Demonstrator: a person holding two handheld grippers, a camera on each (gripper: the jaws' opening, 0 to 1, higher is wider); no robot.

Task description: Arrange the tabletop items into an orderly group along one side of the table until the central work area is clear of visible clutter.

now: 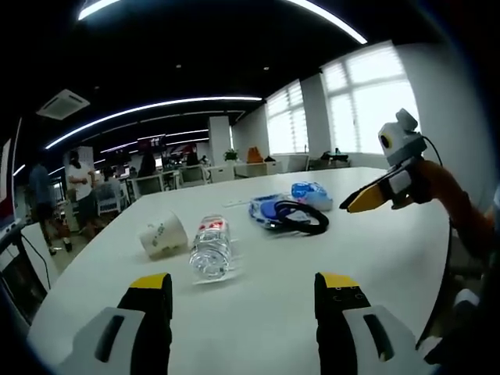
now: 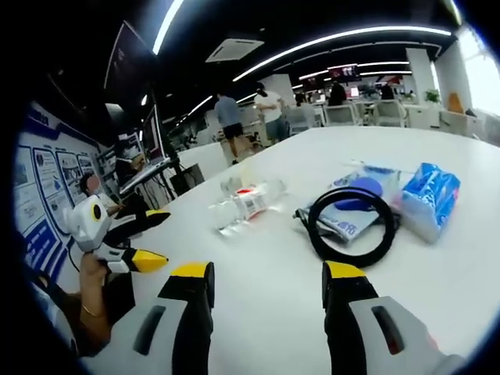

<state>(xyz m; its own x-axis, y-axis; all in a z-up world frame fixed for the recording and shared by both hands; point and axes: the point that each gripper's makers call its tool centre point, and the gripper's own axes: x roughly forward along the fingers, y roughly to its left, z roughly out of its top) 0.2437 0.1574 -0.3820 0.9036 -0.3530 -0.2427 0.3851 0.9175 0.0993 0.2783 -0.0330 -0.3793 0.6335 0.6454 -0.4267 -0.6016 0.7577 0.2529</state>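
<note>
Clear glossy plastic bottle [image 1: 211,248], paper cup [image 1: 162,235], smooth matt white table [image 1: 258,305]

Near side of the white table [image 1: 258,328] is bare; easy reach. Farther in sit a toppled paper cup [image 1: 162,235], a clear plastic bottle [image 1: 211,248] lying flat, and a black cable loop [image 1: 301,217].

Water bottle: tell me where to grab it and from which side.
The water bottle lies on its side on the table, base toward the left claw. Grip the middle of the body, at the label, coming from above with the jaws across its width; the paper cup lies close alongside.
</note>
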